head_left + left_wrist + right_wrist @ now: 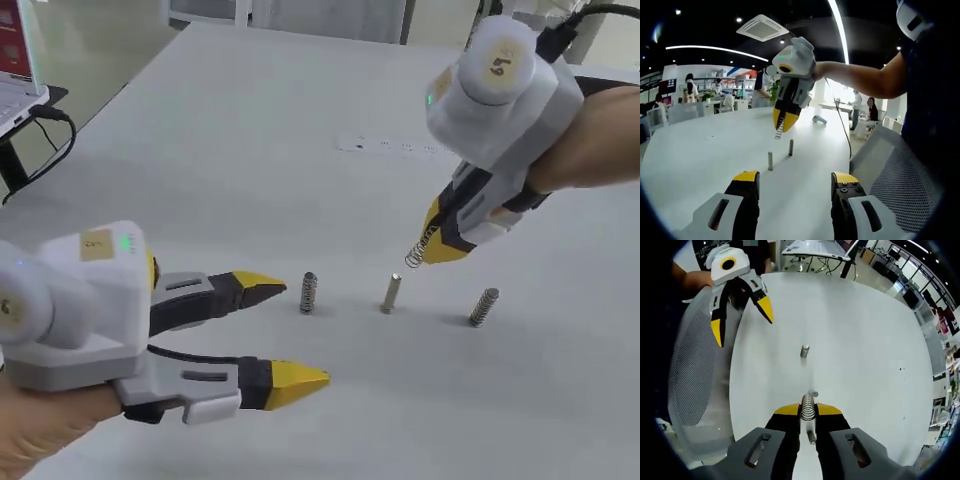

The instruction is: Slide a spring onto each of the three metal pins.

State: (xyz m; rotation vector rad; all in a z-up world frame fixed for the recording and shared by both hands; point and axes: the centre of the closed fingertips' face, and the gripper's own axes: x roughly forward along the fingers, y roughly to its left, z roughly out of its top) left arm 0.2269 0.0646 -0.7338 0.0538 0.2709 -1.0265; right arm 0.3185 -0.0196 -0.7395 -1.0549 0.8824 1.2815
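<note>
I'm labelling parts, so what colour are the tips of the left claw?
Yellow, with black behind them. The left claw shows this best in the head view.

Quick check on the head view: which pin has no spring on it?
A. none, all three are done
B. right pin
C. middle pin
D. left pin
C: the middle pin is bare metal, the left pin and right pin show coils, and the right claw holds a spring just above the bare one.
</note>
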